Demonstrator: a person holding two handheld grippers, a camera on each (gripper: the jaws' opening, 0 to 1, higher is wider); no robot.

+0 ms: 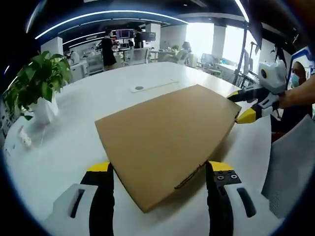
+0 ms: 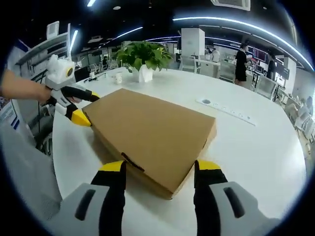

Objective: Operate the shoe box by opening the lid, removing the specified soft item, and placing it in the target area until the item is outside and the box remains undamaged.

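The shoe box [image 1: 167, 137], a flat brown cardboard one with its lid shut, lies on the white tabletop [image 1: 98, 98], and the two grippers face it from opposite corners, I think so that each side of the lid can be taken without tearing the card. The left gripper [image 1: 158, 172] has its jaws spread open around one corner, and the right gripper [image 2: 158, 169] has its jaws open around the opposite corner in the same way. The tabletop is wide and round, it also carries a potted plant [image 2: 142, 56] and a power strip [image 2: 226, 109], and behind it is an open office with people [image 1: 107, 49] at desks.
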